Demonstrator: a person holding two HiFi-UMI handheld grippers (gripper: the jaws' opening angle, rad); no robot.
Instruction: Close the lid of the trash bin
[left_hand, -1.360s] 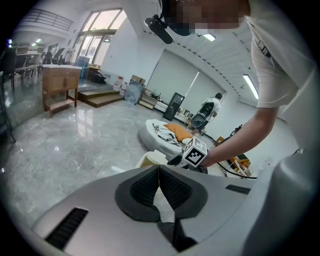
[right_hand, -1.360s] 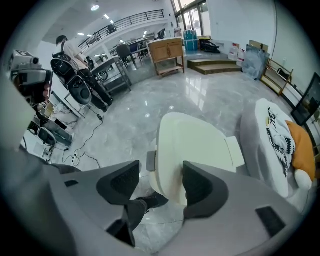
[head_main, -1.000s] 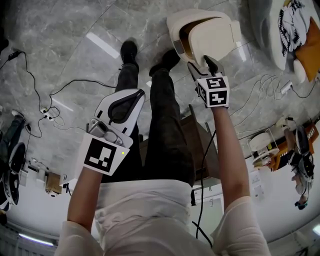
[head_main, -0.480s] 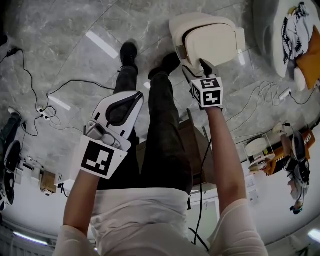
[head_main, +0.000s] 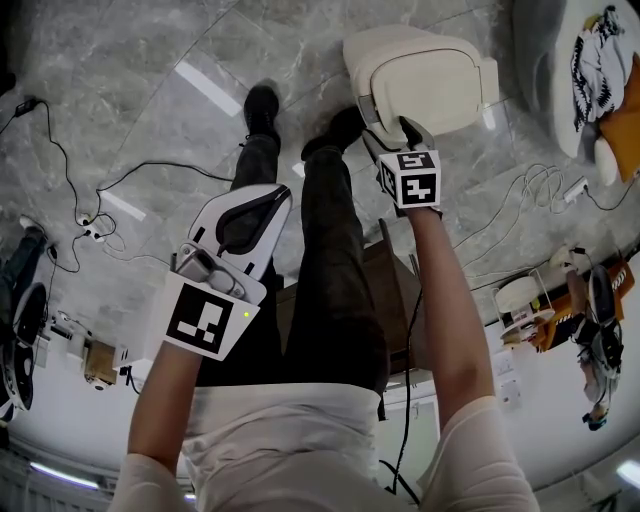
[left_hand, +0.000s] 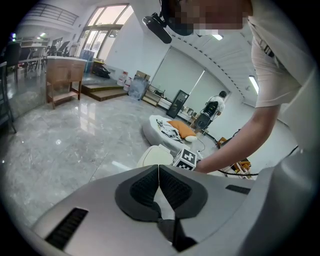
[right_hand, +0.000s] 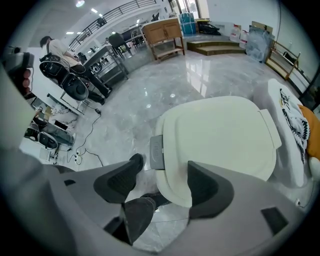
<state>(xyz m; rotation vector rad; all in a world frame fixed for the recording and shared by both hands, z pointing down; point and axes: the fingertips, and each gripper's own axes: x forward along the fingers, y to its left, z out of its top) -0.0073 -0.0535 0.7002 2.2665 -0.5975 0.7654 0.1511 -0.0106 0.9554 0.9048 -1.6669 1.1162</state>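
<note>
The cream trash bin (head_main: 420, 80) stands on the marble floor in front of the person's feet, its lid (right_hand: 220, 135) lying flat and closed on it. My right gripper (head_main: 400, 135) points steeply down just over the lid's near edge. Its jaws have just been opening and stand wide apart; the fingers (right_hand: 117, 182) press on nothing, and the lid's rim and a grey front panel (right_hand: 156, 152) show beyond the gap. My left gripper (head_main: 240, 225) hangs lower left over the person's leg, shut and empty, pads (left_hand: 158, 182) meeting. The left gripper view shows the bin (left_hand: 152, 156) far ahead.
The person's legs and black shoes (head_main: 260, 100) stand just left of the bin. Cables (head_main: 90, 215) trail over the floor at left and more cables (head_main: 530, 175) at right. A round white cushion bed (head_main: 570, 70) lies at the upper right. A wooden stool (head_main: 385, 290) is below.
The lid was tilted up with the dark inside showing; now it lies flat on the bin. My right gripper went down with it. The left gripper barely moved.
</note>
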